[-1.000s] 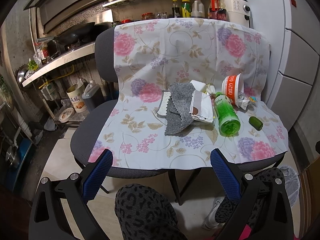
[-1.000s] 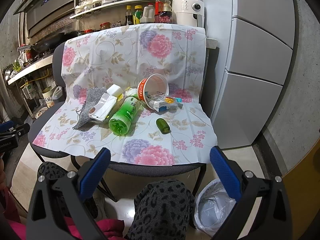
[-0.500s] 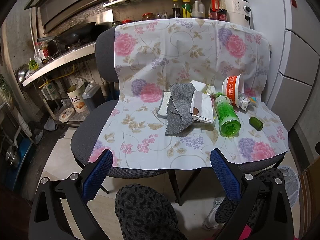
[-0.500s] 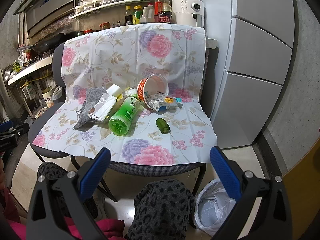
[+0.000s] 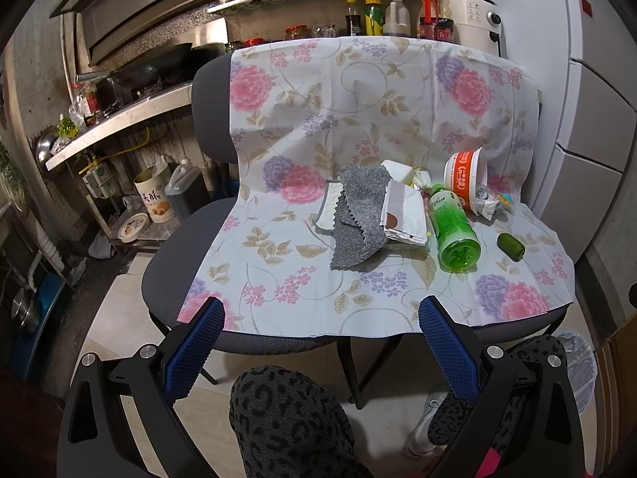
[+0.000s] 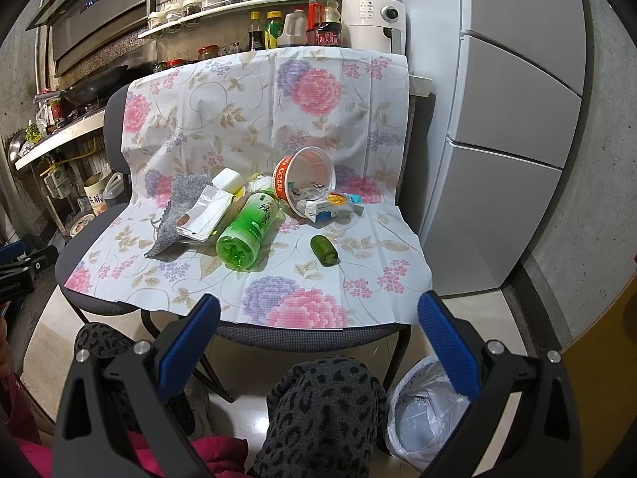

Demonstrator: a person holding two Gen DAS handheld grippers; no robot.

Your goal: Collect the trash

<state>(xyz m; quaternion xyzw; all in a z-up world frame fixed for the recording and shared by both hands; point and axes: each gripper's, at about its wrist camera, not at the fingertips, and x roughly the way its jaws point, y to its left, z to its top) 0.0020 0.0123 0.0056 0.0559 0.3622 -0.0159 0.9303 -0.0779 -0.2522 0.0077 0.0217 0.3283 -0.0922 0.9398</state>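
Trash lies on a chair covered by a floral cloth [image 5: 318,271]. A green bottle [image 5: 454,227] [image 6: 247,231] lies on its side, with a small green cap [image 5: 510,243] [image 6: 324,251] to its right. An orange noodle cup [image 5: 464,177] [image 6: 304,179] is tipped over with wrappers [image 6: 330,205] spilling out. A grey cloth [image 5: 358,215] [image 6: 177,211] and a white paper bag [image 5: 404,215] [image 6: 205,215] lie left of the bottle. My left gripper [image 5: 318,318] and right gripper [image 6: 318,310] are both open and empty, held in front of the chair's front edge.
A bin lined with a white bag [image 6: 430,410] stands on the floor at the chair's right. A fridge [image 6: 517,119] is to the right. A kitchen counter [image 5: 119,119] and floor clutter are to the left. My knees [image 6: 326,410] are below the grippers.
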